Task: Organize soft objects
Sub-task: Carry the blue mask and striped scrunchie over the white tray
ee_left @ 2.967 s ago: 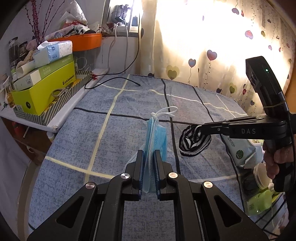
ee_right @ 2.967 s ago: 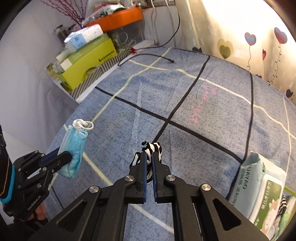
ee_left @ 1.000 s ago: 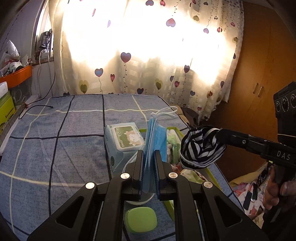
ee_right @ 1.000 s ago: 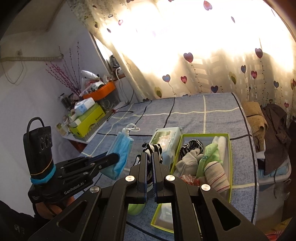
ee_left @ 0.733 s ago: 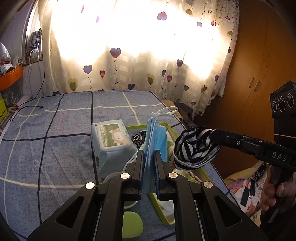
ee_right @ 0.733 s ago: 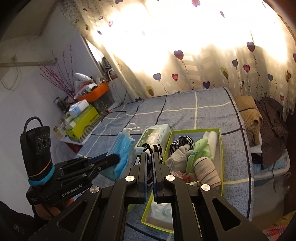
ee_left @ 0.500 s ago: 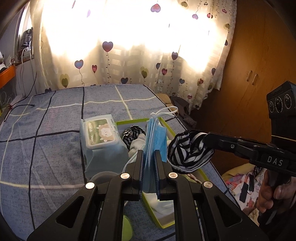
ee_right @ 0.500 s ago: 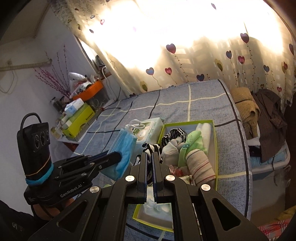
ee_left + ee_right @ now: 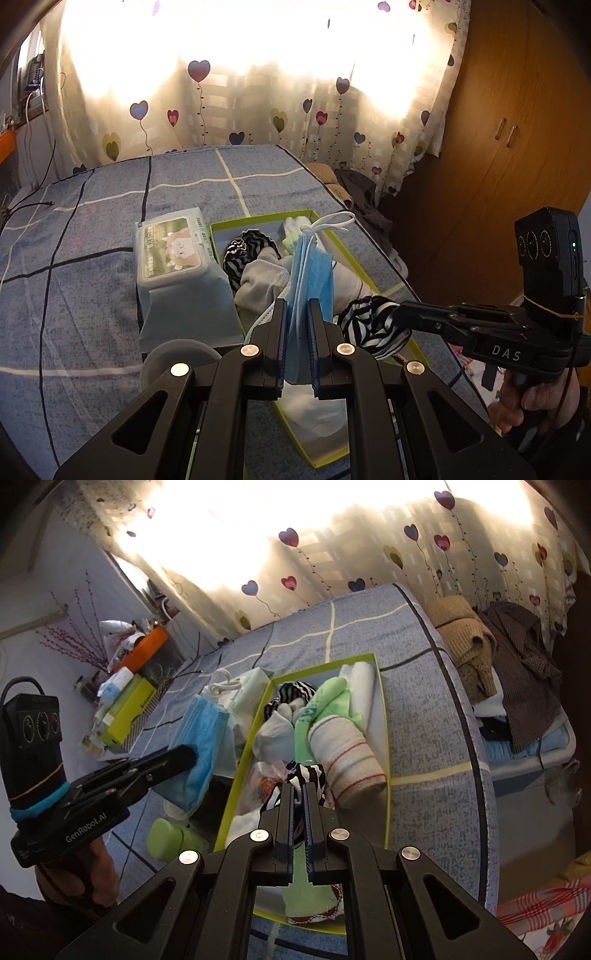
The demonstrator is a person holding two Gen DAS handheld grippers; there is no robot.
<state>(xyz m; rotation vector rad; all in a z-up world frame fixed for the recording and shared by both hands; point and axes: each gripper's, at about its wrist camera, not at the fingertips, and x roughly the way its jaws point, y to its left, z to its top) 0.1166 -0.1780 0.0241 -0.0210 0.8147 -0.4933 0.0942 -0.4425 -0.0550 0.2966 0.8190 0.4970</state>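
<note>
A: What has the left gripper [image 9: 297,325] got?
B: Its jaws are clamped tight on a folded blue face mask [image 9: 310,273], which stands upright between them with its white ear loops on top. A wet wipes pack [image 9: 177,258] lies on the bed [image 9: 92,229] just left of those jaws, touching the green-rimmed box [image 9: 334,240] ahead of them.
A: And the right gripper [image 9: 300,801]?
B: Its jaws are pinched shut on a black-and-white striped sock [image 9: 308,775], held over the near half of the box [image 9: 384,738]. Ahead of those jaws, inside the box, lie a rolled white sock with red stripes [image 9: 347,757], a green sock [image 9: 325,701] and another striped one [image 9: 291,694].
</note>
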